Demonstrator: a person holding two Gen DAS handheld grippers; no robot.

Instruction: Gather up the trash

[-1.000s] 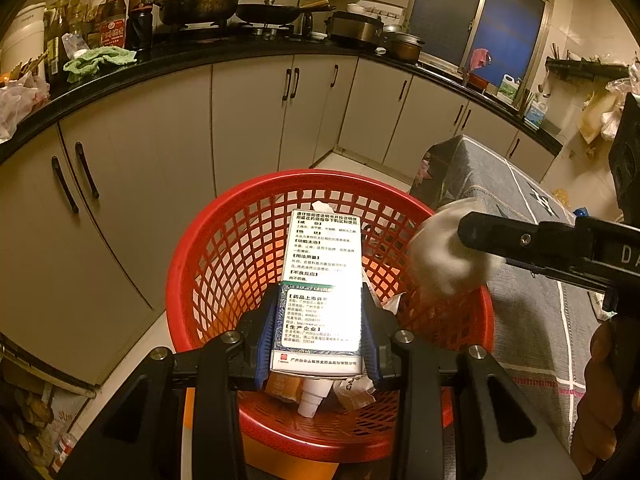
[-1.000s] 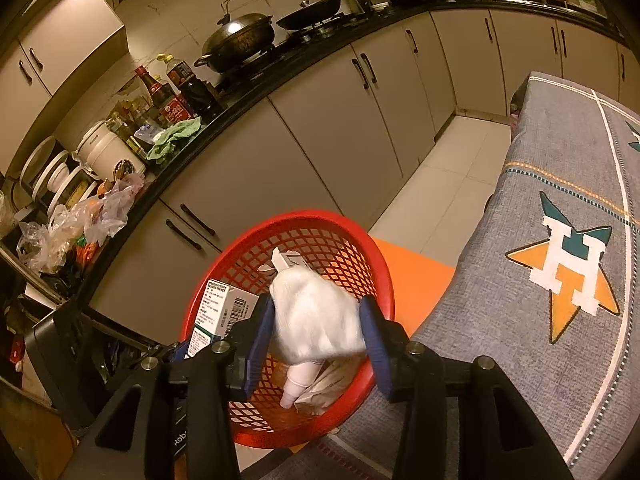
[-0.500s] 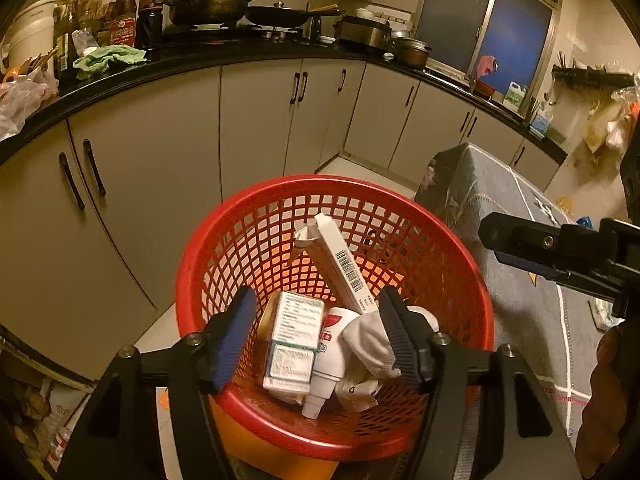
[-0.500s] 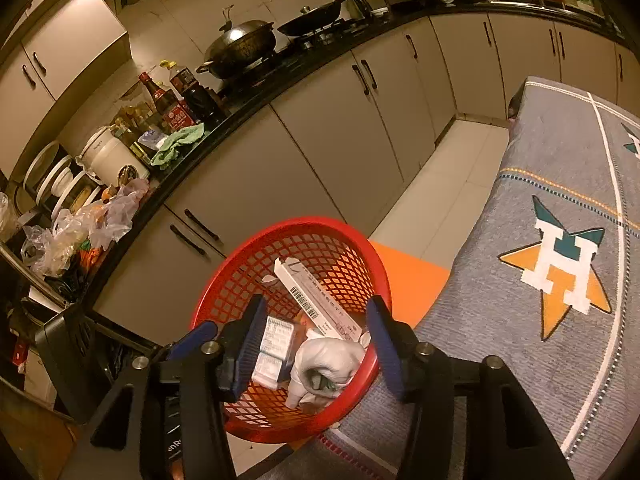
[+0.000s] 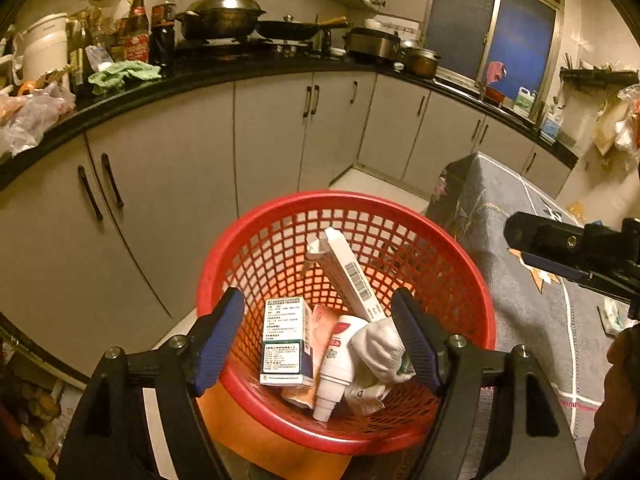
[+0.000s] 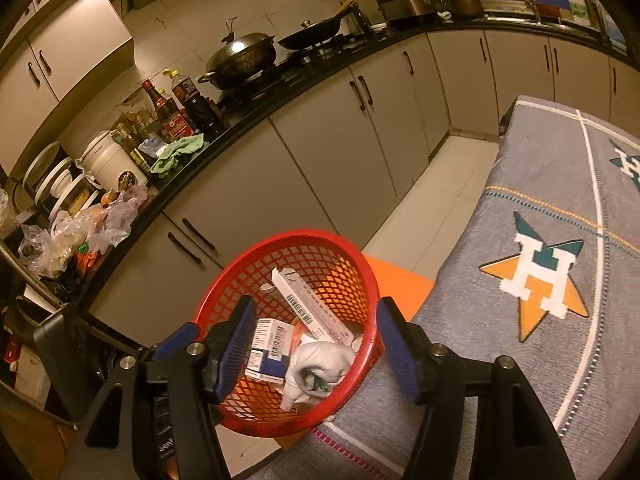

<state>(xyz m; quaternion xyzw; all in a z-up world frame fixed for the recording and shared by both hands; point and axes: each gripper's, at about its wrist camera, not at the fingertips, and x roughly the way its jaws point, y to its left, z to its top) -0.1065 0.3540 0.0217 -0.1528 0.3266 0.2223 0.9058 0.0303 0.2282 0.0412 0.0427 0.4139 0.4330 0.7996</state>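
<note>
Your left gripper (image 5: 318, 338) hangs over the near rim of the red mesh basket (image 5: 460, 248), its blue-padded jaws spreading wider with nothing pinched between them. Your right gripper (image 6: 316, 342) does the same from the basket's right side: jaws opening, pads bare, only the basket's contents showing through the gap.

The trash lies in the bottom of the basket. On the left stands a white and dark blue medicine box (image 5: 285, 340), printed side up. Just right of it a white tube (image 5: 336, 368) points its cap toward you, lying over a pale orange packet (image 5: 320, 324). A crumpled white tissue wad (image 5: 380, 350) sits against the tube's right side, close beside your left gripper's right pad. A long white carton with a barcode (image 5: 348, 272) leans up against the far wall of the basket.

The basket rests on an orange stool (image 6: 400, 284), just left of a table under a grey cloth (image 6: 540, 184) bearing a star-and-H emblem (image 6: 536, 276). Beyond runs a black countertop (image 5: 224, 70) over pale cabinets, carrying a lidded wok (image 5: 220, 16), sauce bottles (image 5: 138, 28) and a green rag (image 5: 124, 74).
</note>
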